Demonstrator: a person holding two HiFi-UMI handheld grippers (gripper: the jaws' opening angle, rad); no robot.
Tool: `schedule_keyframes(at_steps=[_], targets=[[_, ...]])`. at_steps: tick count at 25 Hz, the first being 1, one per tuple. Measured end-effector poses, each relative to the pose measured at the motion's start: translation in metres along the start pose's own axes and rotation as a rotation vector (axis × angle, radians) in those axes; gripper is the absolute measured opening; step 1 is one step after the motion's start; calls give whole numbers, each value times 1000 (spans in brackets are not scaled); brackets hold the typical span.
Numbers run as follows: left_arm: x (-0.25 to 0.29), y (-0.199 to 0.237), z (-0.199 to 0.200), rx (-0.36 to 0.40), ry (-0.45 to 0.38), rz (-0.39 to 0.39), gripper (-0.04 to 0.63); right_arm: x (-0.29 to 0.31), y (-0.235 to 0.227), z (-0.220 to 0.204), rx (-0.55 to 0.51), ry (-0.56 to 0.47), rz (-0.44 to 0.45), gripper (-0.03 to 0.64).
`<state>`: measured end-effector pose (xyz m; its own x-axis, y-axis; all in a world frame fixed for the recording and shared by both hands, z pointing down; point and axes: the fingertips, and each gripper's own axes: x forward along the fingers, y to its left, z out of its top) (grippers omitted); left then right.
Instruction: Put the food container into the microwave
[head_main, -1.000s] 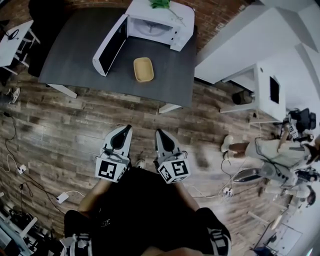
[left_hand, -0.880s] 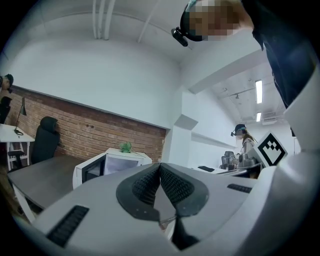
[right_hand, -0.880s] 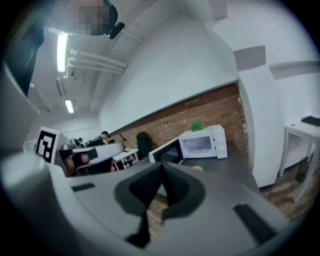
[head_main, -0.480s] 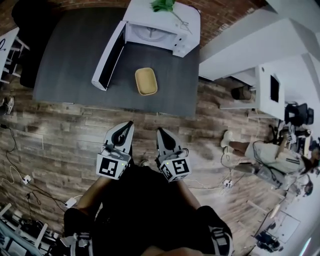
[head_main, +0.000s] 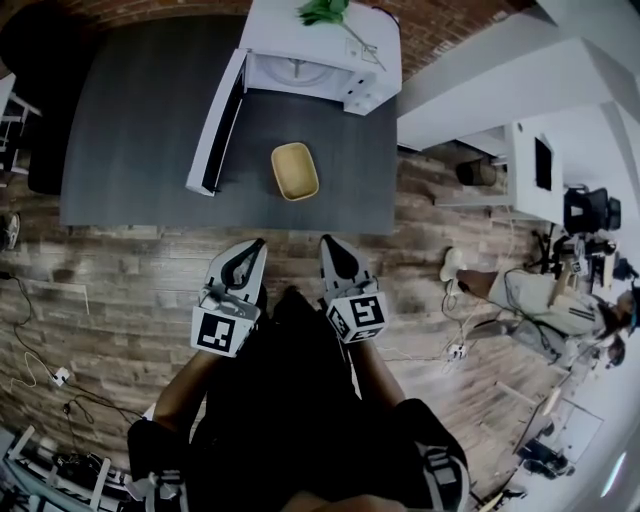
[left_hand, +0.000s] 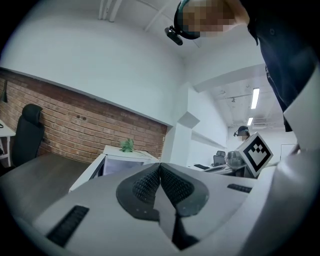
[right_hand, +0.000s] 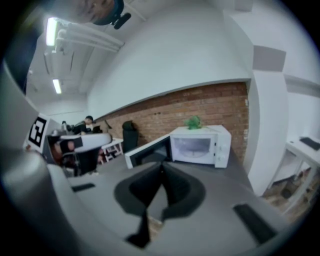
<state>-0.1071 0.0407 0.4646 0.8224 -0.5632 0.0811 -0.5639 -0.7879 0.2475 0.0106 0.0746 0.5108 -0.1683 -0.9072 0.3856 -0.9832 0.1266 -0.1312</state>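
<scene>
Both hand-held grippers are closed and empty. The left hand-held gripper (head_main: 252, 255) and the right hand-held gripper (head_main: 333, 255) ride side by side in front of the person, and each gripper view shows jaws pressed together with nothing between them. Over the last second the person has carried them toward the counter (head_main: 130, 120). Its near edge was well ahead of them and now lies just beyond the tips in the head view. The food container (head_main: 295, 171) has not shifted. It sits untouched on the counter, just in front of the microwave (head_main: 330, 50), whose door (head_main: 215, 125) stands swung open to the left. The approach looks nearly finished and the pickup has not begun. The jaws would need to spread before either hand-held gripper could take the container's rim.
</scene>
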Motion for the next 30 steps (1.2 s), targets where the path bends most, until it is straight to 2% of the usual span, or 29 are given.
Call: schedule_keyframes(at_steps=[4,8,18,23,25,28,30], targets=[[2,5,3,-5,-7,12,38,8,-13,2,-8,-5,-16,34],[12,6,6,0,-15,35,38,21,-24,5,-56,9,13,34],[53,26,16,7,-36,157,38,73,-45,0,-169,70,157,34],[77,24,20,17,-43,163,38,96,-49,-24,-203,168,259,35],[86,22,21,12,-43,161,38,106,-51,-42,-270,227,291,35],[97,21,19,4,-38,163,38,119,-53,-79,-432,338,350,37],[103,21,16,1,-29,163,38,126,-55,-109,-531,434,397,76]])
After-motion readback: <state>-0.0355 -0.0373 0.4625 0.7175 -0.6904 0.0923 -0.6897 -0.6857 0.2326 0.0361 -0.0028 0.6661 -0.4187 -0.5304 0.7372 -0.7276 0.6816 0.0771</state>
